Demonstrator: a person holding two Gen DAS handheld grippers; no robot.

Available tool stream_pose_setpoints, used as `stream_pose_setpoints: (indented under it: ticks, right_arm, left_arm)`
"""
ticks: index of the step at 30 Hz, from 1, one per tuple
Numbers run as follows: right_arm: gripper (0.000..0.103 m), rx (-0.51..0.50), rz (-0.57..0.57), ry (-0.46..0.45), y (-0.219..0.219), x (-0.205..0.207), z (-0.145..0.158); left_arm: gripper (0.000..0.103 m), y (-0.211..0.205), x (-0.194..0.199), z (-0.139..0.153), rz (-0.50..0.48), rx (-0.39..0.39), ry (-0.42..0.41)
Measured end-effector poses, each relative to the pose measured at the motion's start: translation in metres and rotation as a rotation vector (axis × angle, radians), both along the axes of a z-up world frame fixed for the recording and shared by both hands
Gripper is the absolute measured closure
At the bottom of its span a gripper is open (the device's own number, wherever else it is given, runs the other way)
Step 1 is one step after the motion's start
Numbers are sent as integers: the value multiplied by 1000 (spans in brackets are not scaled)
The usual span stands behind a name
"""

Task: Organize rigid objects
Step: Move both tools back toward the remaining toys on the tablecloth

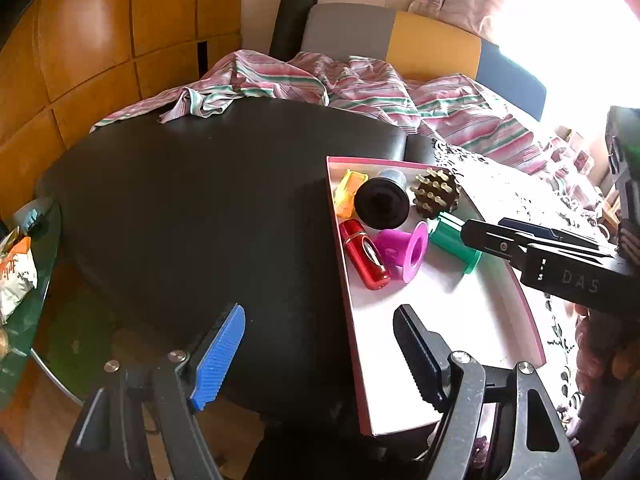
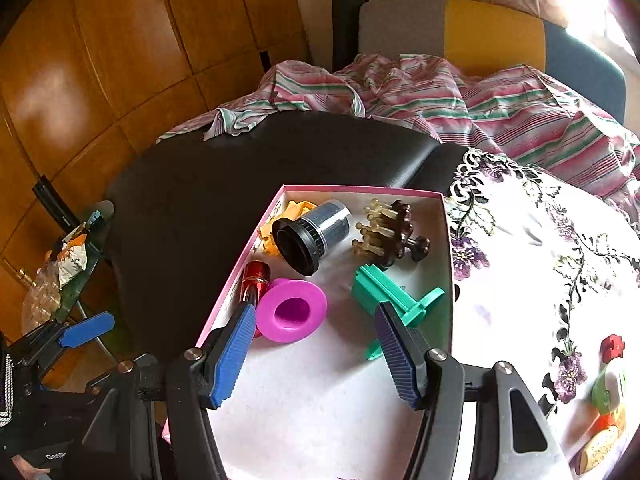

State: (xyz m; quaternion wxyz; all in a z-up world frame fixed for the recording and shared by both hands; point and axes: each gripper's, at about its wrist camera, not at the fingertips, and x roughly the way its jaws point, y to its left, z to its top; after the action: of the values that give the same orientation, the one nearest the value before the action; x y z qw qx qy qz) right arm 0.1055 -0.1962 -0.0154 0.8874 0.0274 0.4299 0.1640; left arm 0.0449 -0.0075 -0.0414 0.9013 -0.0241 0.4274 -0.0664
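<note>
Six items already sit in your box [image 2: 447, 240]; a few remain on the cloth [image 2: 532, 264] (red piece [image 2: 613, 347] included). Both the right gripper [image 2: 316, 354] and left gripper [image 1: 320, 354] gape empty.

a rumpled pink and green striped sheet [image 2: 500, 100] lay behind the black counter [image 1: 200, 208], a floral embroidered cloth [image 2: 540, 248] covered the right side, and wood-panelled cabinets [image 2: 120, 60] lined the wall.
</note>
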Motion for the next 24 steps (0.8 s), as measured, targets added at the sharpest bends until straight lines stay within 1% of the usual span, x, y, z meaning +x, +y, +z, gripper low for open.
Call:
stream_pose_setpoints:
  ticks: [7,13,19,24]
  right_arm:
    - [40,10,-23,-6,-13,-8,2]
    - [40,8,-69,-6,-39,-15,4]
    - [40,4,-186,1,-94,-23,6]
    - [40,-13,-330,-4,-156,-37,9]
  left_arm:
    - [26,-5,-2,1,-14,10,-2]
    - [26,-10,-2,2,-27,19,-6]
    - [26,-19,-4,4,-54,29,-15]
    - [26,-29,-4,6,-81,36,-18]
